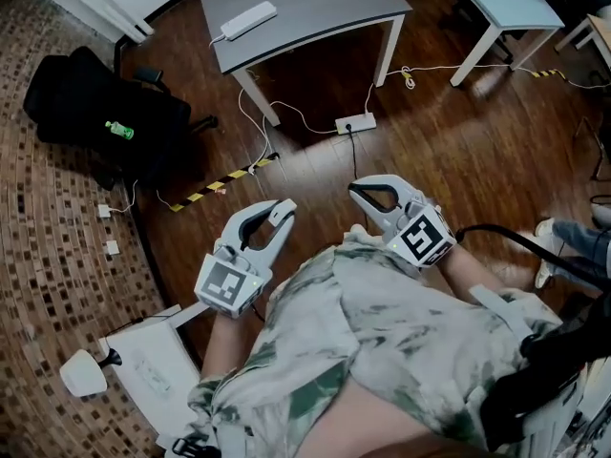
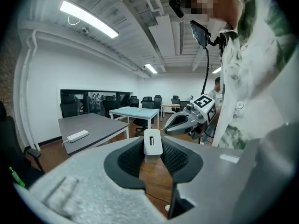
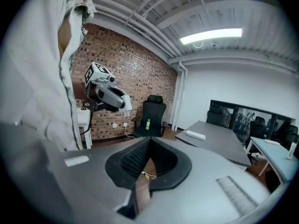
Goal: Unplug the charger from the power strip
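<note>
A person stands over a wooden floor, a gripper in each hand. The left gripper is clamped on the white charger, held in the air, well apart from the white power strip on the floor (beside a table leg). The right gripper is closed and empty. The charger is out of the strip, so the unplugging looks done.

Head view dim; ceiling tube lights glare; fisheye vignetting.
</note>
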